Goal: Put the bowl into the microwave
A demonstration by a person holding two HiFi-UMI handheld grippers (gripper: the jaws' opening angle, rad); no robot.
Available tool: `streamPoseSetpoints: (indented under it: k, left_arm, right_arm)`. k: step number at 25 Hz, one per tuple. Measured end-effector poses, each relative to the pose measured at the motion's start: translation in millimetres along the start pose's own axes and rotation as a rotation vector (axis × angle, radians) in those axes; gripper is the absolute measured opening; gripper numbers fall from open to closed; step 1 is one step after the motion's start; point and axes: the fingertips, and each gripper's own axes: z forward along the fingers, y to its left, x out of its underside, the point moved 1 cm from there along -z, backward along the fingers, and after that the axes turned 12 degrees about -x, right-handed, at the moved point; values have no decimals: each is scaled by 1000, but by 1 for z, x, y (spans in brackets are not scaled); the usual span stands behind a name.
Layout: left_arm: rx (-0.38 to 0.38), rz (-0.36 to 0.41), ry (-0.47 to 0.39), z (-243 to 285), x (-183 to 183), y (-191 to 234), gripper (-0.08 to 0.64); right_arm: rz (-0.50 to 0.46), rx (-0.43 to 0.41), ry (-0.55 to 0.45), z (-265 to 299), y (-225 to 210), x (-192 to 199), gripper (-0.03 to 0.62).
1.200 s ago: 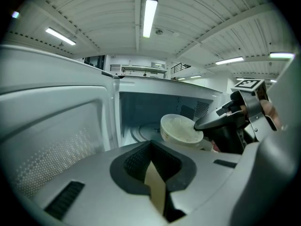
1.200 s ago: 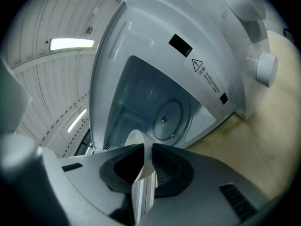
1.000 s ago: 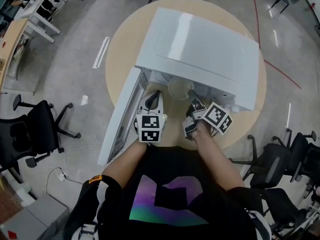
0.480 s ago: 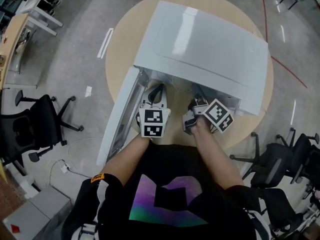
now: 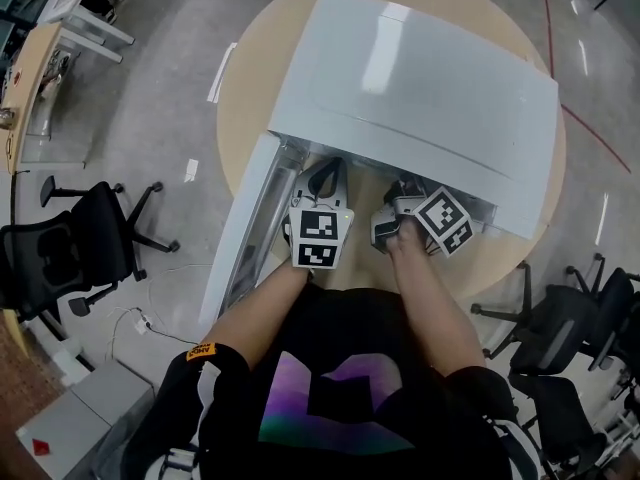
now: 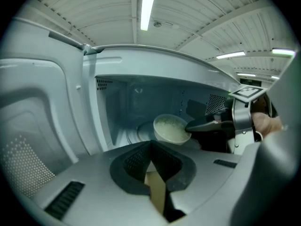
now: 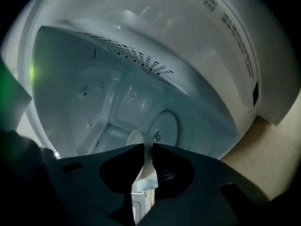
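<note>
1. Change vs 1 s ago: the bowl [image 6: 170, 128] then showed in the head view right at the microwave's [image 5: 420, 78] mouth. Now the head view doesn't show it at all; the microwave's top hides it.
2. Both grippers have pushed deeper into the microwave. In the head view only their marker cubes and rear parts stick out in front of the opening.
3. Bowl now: inside the microwave, toward the right of the cavity as the left gripper view shows it. It looks tipped a bit toward that camera, pale grainy inside showing. Can't tell if its base touches the microwave floor yet.
4. Right gripper [image 7: 147, 149]: jaws clamped on the bowl's rim, w/ a thin pale strip of wall pinched between them. The left gripper view confirms a dark jaw on the bowl's right edge.
5. Left gripper [image 6: 151, 147]: jaws closed tip to tip, nothing between them. It sits at the front of the microwave, left of the bowl, not touching it.
6. Round glass plate [image 7: 164, 128] lies on the microwave floor, just beyond the bowl.
7. Door [image 5: 245, 228] hangs wide open at the microwave's left.
8. Meaning: the carry-in looks nearly done. My guess is what's left is to lower the bowl level onto the plate, then release. Risk: tipping it further while it's held by one edge only.
</note>
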Motion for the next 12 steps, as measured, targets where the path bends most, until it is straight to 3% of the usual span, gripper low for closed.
streamPoseSetpoints:
  k: [12]
  left_arm:
    - [-6, 7, 12, 15, -4, 1, 46]
  right_arm:
    - [39, 5, -38, 16, -16, -4, 66]
